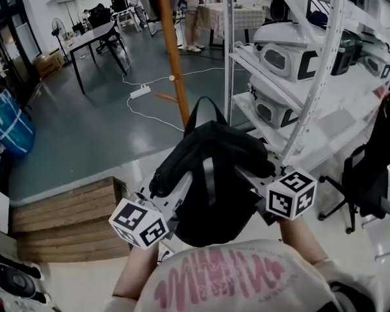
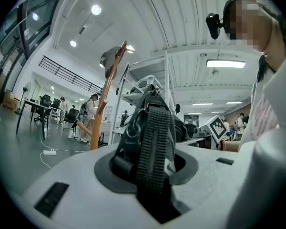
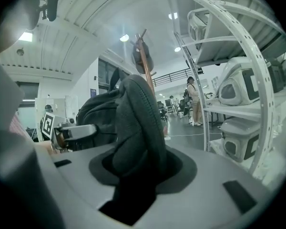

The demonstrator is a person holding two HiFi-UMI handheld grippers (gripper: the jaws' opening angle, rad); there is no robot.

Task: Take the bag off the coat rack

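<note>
A black backpack (image 1: 211, 174) hangs in the air between my two grippers, in front of the person's chest and clear of the wooden coat rack (image 1: 172, 51). My left gripper (image 1: 164, 192) is shut on a ribbed black webbing strap (image 2: 152, 147) of the bag. My right gripper (image 1: 252, 175) is shut on a padded black part of the bag (image 3: 138, 123). The rack pole (image 2: 105, 109) stands beyond the bag with a grey cap (image 2: 109, 57) on its top peg. In the right gripper view the rack (image 3: 145, 68) rises behind the bag.
White metal shelving (image 1: 292, 57) with white machines stands close on the right. Wooden steps (image 1: 65, 216) lie at the lower left. A black office chair (image 1: 361, 181) is at the right, a power strip (image 1: 140, 91) with cable on the floor, a dark table (image 1: 94, 38) beyond.
</note>
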